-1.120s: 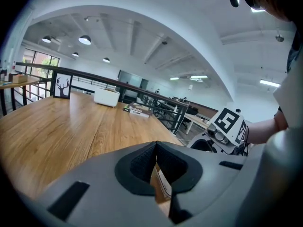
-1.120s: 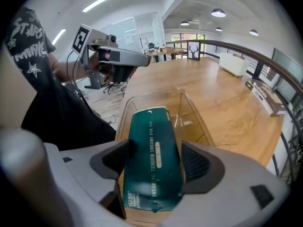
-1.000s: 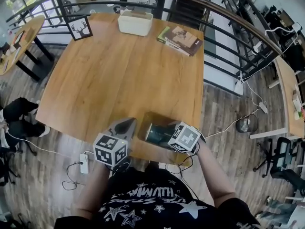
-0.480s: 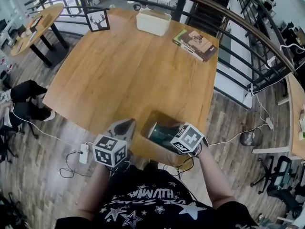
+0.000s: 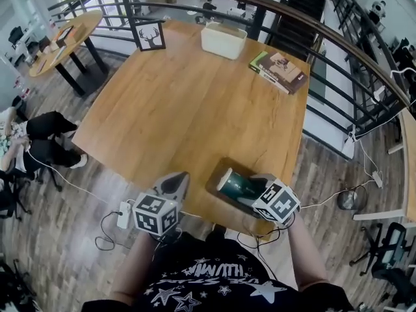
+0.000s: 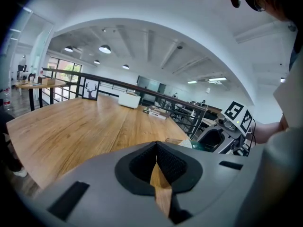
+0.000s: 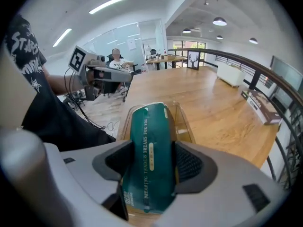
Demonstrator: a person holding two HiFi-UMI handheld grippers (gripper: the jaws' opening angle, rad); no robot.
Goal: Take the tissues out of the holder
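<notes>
The right tool [image 7: 152, 157] has just been closing its jaws and pinches the green tissue pack [image 7: 147, 122] across its middle. The pack's far end sits in the clear holder [image 7: 185, 122] at the worktop's [image 5: 188, 96] near edge. The left tool [image 6: 156, 150] is closed on nothing. The pack looks light, soft and slick-wrapped, so a firm mid-body grip should suit it.

The counter [image 5: 182, 109] is bare mid-span, with a clear holder [image 5: 224, 166] at the near edge and a deer picture [image 5: 150, 36], white box [image 5: 223, 39] and books [image 5: 281, 70] along the far.
</notes>
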